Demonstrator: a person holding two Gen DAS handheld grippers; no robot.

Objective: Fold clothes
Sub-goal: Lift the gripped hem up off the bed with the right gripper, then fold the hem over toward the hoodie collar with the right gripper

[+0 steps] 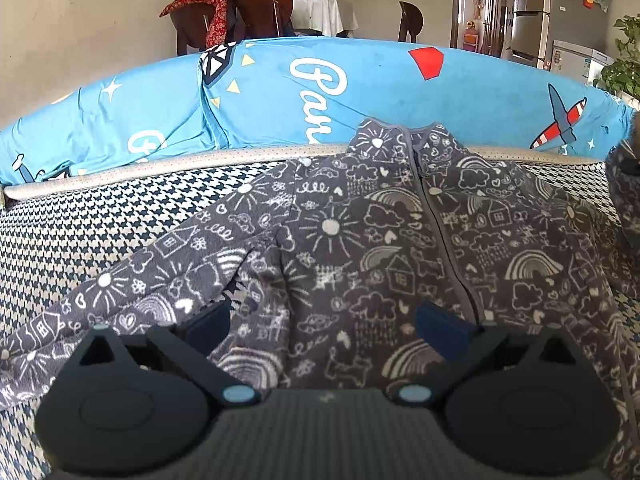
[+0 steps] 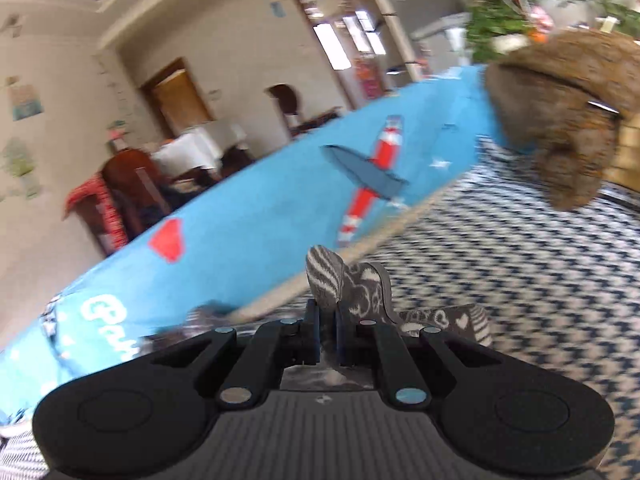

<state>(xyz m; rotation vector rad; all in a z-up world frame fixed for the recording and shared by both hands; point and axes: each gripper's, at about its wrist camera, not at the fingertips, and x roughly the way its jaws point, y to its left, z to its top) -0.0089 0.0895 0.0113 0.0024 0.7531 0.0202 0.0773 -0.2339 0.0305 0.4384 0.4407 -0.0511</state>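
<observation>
A grey fleece jacket (image 1: 360, 248) with white doodles of suns, clouds and houses lies spread, zip up, on the houndstooth surface (image 1: 80, 232). Its left sleeve (image 1: 132, 292) stretches toward the lower left. My left gripper (image 1: 326, 326) hovers open just above the jacket's lower part, nothing between its fingers. In the right wrist view my right gripper (image 2: 327, 336) is shut on a fold of the same grey jacket fabric (image 2: 352, 292), which sticks up above the fingertips. That view is tilted and blurred.
A blue cover (image 1: 320, 96) with white lettering and red planes runs along the far edge of the surface. A brown fuzzy item (image 2: 560, 120) lies at the far right. Chairs (image 1: 240, 12), a white-clothed table (image 1: 324, 12), a fridge (image 1: 532, 12) and plants (image 1: 624, 60) stand behind.
</observation>
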